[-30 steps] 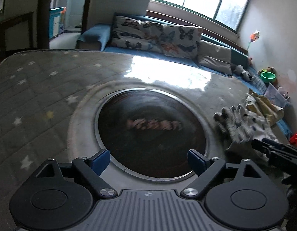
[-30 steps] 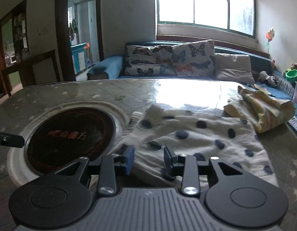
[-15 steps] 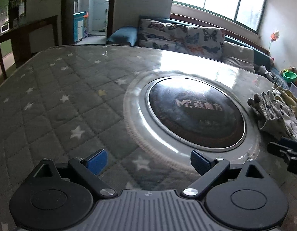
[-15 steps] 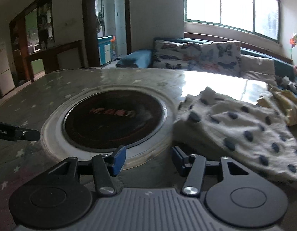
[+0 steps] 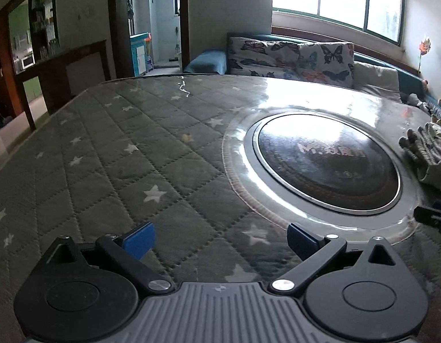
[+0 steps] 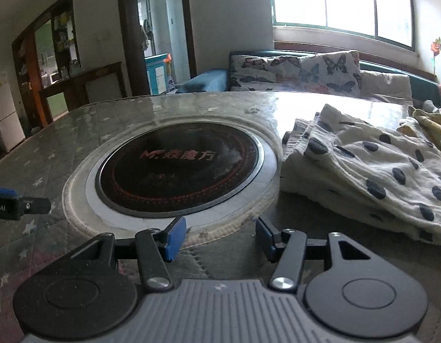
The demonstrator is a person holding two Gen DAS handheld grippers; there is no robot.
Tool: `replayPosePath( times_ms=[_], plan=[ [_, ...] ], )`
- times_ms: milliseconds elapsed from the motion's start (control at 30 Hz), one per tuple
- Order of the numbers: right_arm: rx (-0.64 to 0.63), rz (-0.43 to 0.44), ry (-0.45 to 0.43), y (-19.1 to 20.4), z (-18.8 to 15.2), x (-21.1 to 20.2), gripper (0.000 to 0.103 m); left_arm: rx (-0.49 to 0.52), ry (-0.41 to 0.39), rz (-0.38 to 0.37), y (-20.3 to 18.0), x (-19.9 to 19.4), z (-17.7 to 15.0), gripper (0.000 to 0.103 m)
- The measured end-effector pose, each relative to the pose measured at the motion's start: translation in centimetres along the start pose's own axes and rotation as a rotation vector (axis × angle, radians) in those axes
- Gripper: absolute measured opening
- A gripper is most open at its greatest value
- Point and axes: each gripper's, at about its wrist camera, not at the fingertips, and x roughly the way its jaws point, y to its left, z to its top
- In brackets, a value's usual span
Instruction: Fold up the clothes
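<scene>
My left gripper (image 5: 220, 238) and right gripper (image 6: 219, 235) gape wide, holding nothing; the dotted garment (image 6: 371, 171) lies heaped ahead-right of my right gripper, ready for grabbing.

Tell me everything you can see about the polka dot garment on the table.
The polka dot garment is cream, crinkled cloth with dark oval dots. It lies crumpled and unfolded, in soft ridges, on the quilted table cover, just right of the round black cooktop. A yellowish garment lies against its far side. Neither claw touches it; the right claw is open nearby.
</scene>
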Motion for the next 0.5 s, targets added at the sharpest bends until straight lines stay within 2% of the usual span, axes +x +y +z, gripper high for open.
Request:
replayPosePath(
  times_ms=[267,333,500],
  plan=[
    [-0.013,-0.018,0.011,0.0,0.3,0.7,0.064,-0.029,-0.008,0.008,1.1,1.4,0.4,0.103],
    [-0.014,-0.02,0.013,0.1,0.4,1.0,0.07,-0.04,-0.009,0.022,1.4,2.0,0.6,0.103],
    [-0.033,-0.03,0.023,0.4,0.6,1.5,0.078,-0.062,-0.016,0.023,2.3,2.8,1.0,0.103]
  ],
)
